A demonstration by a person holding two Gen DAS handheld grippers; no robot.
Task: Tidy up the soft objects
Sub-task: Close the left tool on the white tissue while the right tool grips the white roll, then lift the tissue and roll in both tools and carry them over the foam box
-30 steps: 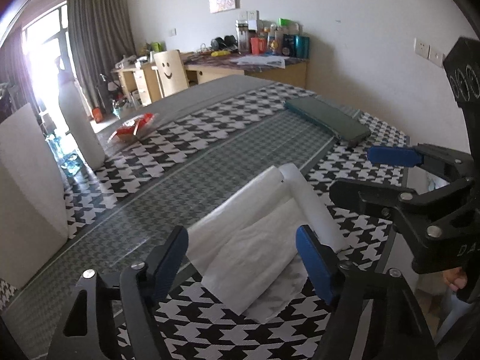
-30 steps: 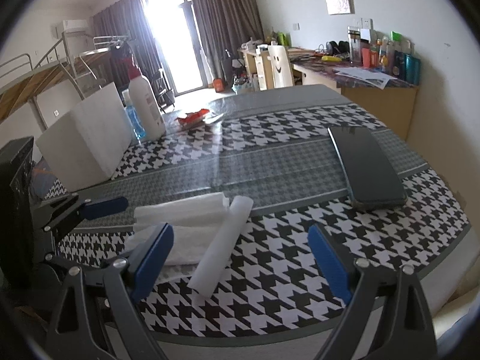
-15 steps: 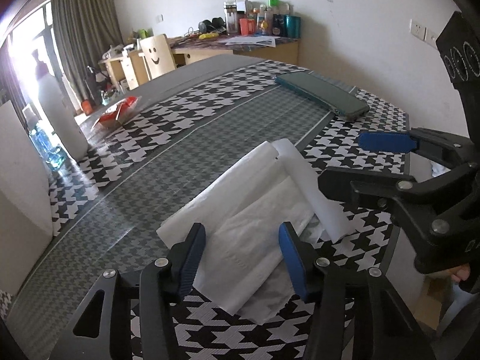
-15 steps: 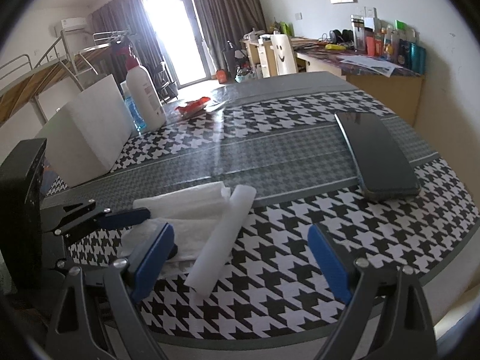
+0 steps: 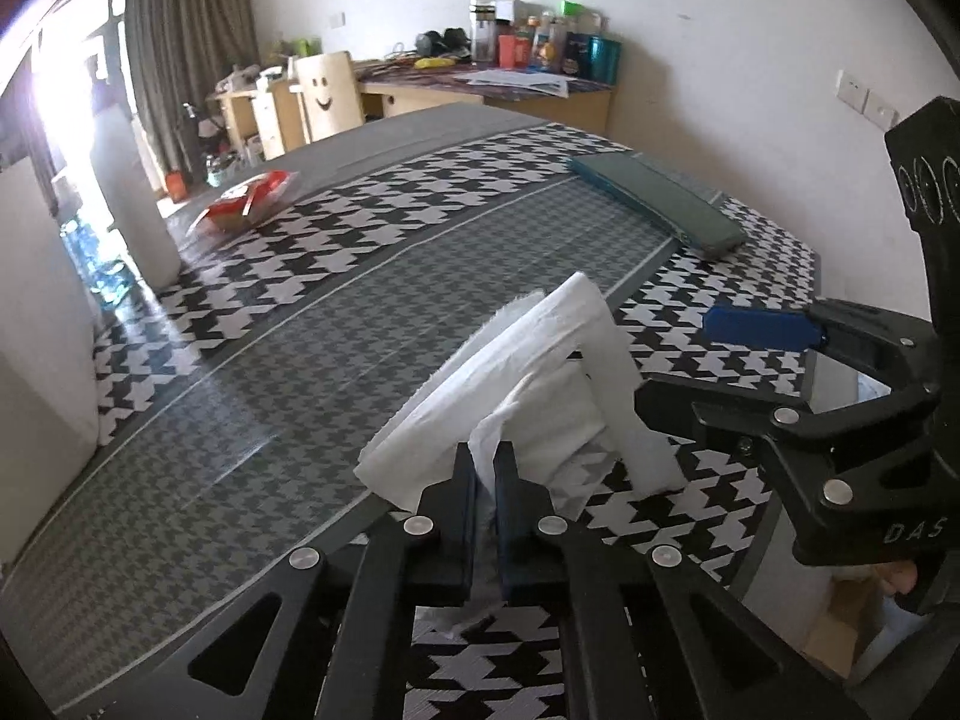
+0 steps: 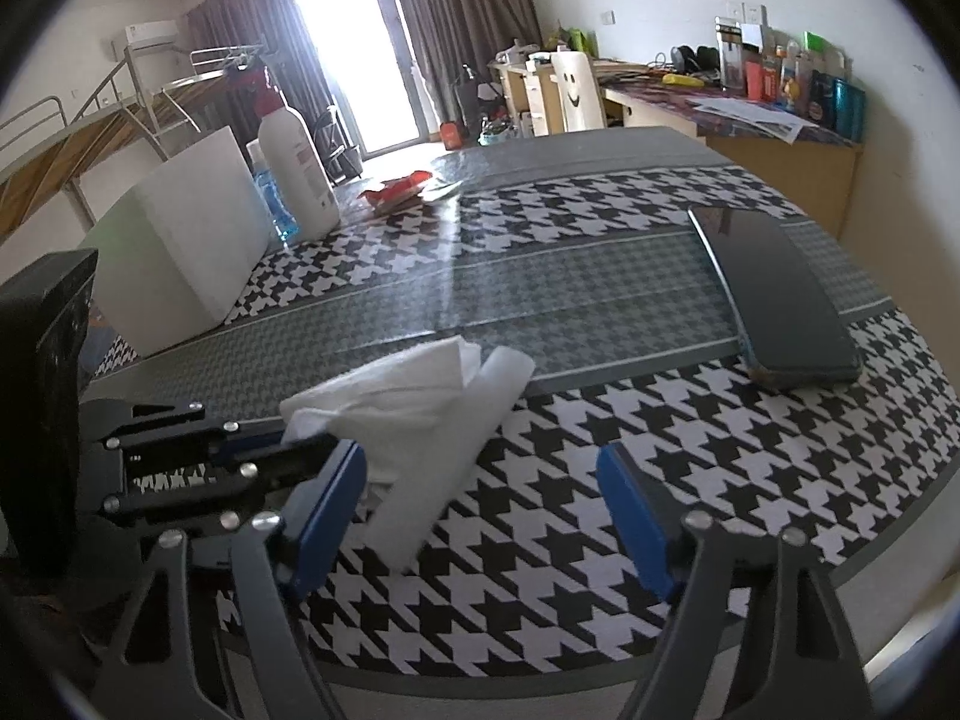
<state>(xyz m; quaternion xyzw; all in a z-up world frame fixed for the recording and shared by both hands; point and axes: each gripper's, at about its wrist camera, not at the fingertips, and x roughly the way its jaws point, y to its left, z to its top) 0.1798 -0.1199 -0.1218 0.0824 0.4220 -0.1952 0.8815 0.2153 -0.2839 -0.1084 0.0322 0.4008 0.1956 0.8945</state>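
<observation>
A pile of white tissue sheets [image 5: 528,360] with a rolled sheet [image 6: 456,450] beside it lies on the houndstooth tablecloth [image 5: 300,324] near the front edge. My left gripper [image 5: 486,468] is shut on the near edge of the tissue, which bunches up between its blue pads. In the right wrist view, the left gripper [image 6: 273,441] comes in from the left, at the tissue [image 6: 408,402]. My right gripper [image 6: 480,492] straddles the near end of the rolled sheet, its jaws closing. The left pad is beside the paper and the right pad is well apart from it.
A flat dark green case [image 6: 774,294] lies at the right of the table. At the far left stand a white foam block [image 6: 180,252], a white bottle [image 6: 297,168] and a red wrapper [image 5: 249,204]. The table edge [image 6: 900,510] runs close to the right.
My left jaws have closed on the tissue's near edge, and the sheets now bunch and rise. The right jaws have narrowed a little. Neither hand has shifted much.
</observation>
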